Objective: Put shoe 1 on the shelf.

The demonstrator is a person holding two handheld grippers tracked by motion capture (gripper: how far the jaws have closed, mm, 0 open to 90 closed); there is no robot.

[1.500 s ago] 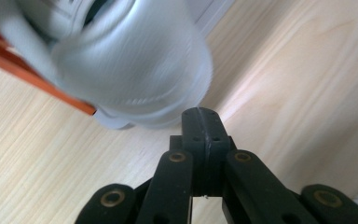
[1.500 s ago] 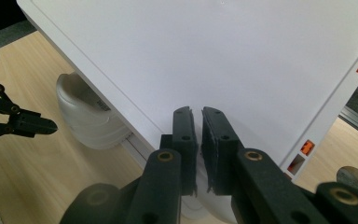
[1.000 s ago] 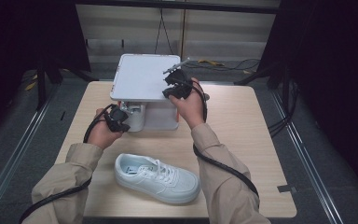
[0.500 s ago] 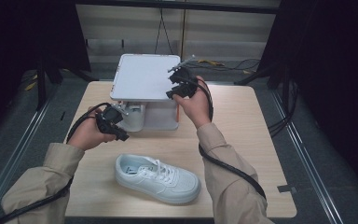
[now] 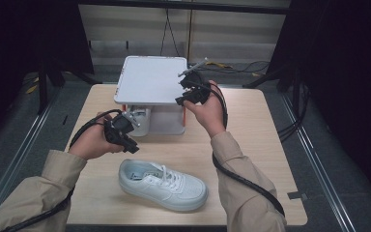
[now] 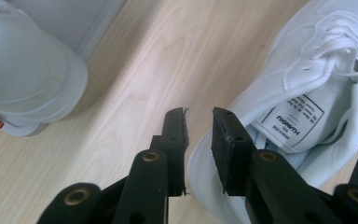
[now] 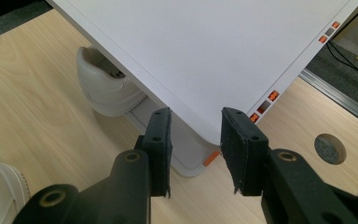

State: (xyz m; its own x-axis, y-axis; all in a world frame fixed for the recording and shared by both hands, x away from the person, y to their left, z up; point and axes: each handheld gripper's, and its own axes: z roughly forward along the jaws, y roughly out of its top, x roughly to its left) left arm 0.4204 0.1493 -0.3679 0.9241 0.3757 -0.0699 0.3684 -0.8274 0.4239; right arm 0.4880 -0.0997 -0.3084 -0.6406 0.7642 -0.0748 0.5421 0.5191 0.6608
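Currently noted: left gripper (image 6: 199,122) released, jaws just been opening, nothing between them, poised above the heel of the white lace-up leather sneaker (image 5: 163,183) lying loose on the pale wooden table (image 5: 251,159). Right gripper (image 7: 196,126) likewise parted and just been opening, empty, hovering at the near corner of the white flat box lid (image 5: 150,79). Second white sneaker (image 5: 138,121) tucked under that lid, heel outward. Judged half done: one packed, one remaining. Count: two sneakers, one box, two grippers.

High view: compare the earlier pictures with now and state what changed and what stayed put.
The left gripper drew back from the shoe in the box, toward the person and the table's left side; its fingers have just been opening, nothing between them. The right gripper opened at the box lid. Loose shoe and box unmoved.
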